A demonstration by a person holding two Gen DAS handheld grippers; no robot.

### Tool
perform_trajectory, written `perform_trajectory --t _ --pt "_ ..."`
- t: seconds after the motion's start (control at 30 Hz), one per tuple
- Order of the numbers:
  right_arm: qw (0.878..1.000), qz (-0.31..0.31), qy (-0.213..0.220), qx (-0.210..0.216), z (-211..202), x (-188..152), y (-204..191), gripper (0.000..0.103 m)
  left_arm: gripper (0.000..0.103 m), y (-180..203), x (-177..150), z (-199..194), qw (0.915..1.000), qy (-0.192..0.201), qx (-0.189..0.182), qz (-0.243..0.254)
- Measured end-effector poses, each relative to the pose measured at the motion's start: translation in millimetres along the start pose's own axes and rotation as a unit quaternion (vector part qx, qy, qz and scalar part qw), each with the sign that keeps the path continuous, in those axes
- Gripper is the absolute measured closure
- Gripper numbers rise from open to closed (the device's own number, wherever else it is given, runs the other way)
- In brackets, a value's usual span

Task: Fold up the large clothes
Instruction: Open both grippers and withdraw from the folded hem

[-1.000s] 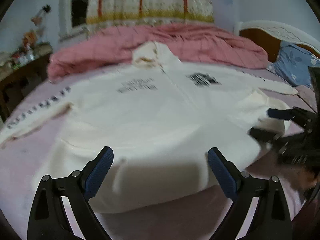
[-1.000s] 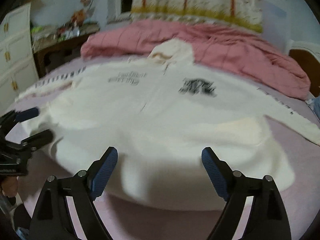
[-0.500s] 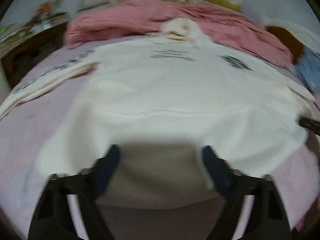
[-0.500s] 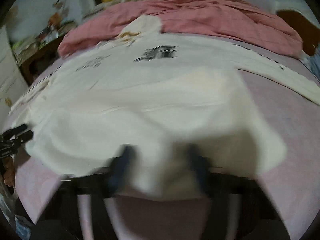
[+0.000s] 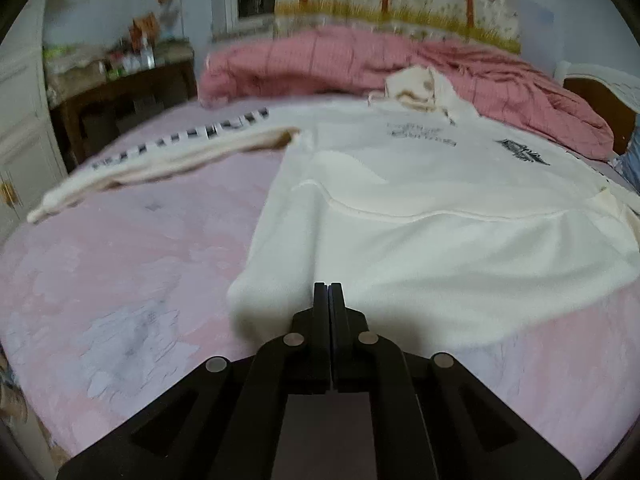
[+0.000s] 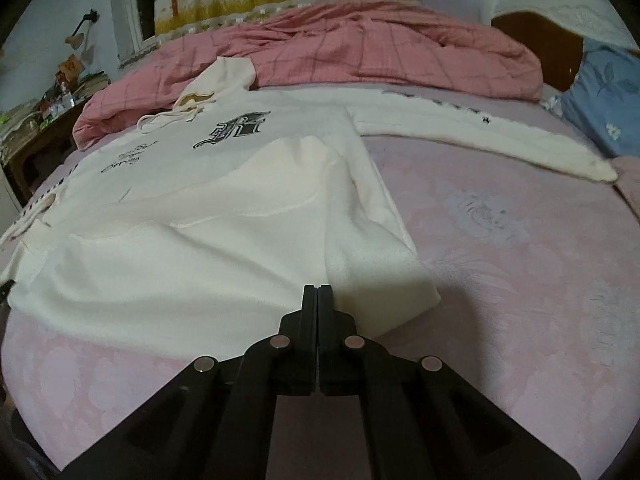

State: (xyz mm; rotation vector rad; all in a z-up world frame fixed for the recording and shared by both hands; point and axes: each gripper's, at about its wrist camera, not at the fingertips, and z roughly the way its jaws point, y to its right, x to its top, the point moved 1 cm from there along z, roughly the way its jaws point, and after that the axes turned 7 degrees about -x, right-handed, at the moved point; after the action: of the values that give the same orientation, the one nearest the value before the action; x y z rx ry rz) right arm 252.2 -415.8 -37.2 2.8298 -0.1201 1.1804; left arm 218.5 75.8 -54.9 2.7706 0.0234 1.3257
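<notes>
A large cream hoodie [image 5: 440, 208] lies front up on the pink bed sheet [image 5: 120, 280], hood [image 5: 420, 84] toward the far side and both sleeves spread out. In the left wrist view my left gripper [image 5: 329, 286] is shut, its tips pinching the hem beside the near left corner. The left sleeve [image 5: 160, 160] stretches away to the left. In the right wrist view the same hoodie [image 6: 200, 208] fills the left half. My right gripper [image 6: 317, 288] is shut on the hem next to the near right corner. The right sleeve [image 6: 480, 136] runs off to the right.
A rumpled pink quilt [image 6: 360, 48] is heaped behind the hoodie. A blue pillow [image 6: 604, 96] and wooden headboard [image 6: 536, 32] are at the right. A cluttered dark desk [image 5: 120, 80] and white cabinet [image 5: 20, 140] stand left of the bed. Bare sheet [image 6: 520, 260] lies on both sides.
Both grippers went from wide open to shut on the hem. Each moved outward toward its own hem corner and lower, and the other gripper has dropped out of each view.
</notes>
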Motion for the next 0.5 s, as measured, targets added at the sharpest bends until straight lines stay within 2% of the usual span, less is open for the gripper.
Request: perform_trajectory --t 0.13,0.2,0.23,0.27,0.3,0.33,0.37,0.4,0.47,0.5 --pt "1.0 -0.023 0.021 0.001 -29 -13 -12 0.098 0.099 -1 -8 -18 0.9994 0.027 -0.019 0.008" --pt "0.998 -0.037 0.019 0.051 -48 -23 -26 0.098 0.099 2 -5 -25 0.999 0.026 -0.034 0.012" --pt "0.996 -0.054 0.028 0.067 -62 -29 -38 0.097 0.095 5 -3 -30 0.9987 0.027 -0.039 0.018" --pt "0.995 -0.071 0.037 0.065 -70 -32 -47 0.092 0.091 9 -1 -34 0.9982 0.029 -0.044 0.028" --pt "0.993 -0.095 0.049 0.055 -79 -34 -59 0.076 0.079 15 1 -37 0.9976 0.03 -0.047 0.04" --pt "0.991 -0.114 0.06 0.048 -85 -35 -69 0.066 0.063 20 3 -40 0.9969 0.033 -0.048 0.053" --pt "0.989 -0.128 0.067 0.041 -88 -34 -76 0.045 0.056 25 6 -41 0.9966 0.036 -0.039 0.062" --pt "0.988 -0.136 0.072 0.033 -89 -33 -80 0.04 0.047 26 7 -40 0.997 0.035 -0.03 0.063" --pt "0.988 -0.14 0.066 0.027 -83 -31 -85 0.037 0.047 25 10 -35 0.9977 0.021 -0.027 0.058" --pt "0.988 -0.143 0.056 0.025 -78 -32 -87 0.03 0.046 26 10 -34 0.9973 0.013 -0.038 0.061"
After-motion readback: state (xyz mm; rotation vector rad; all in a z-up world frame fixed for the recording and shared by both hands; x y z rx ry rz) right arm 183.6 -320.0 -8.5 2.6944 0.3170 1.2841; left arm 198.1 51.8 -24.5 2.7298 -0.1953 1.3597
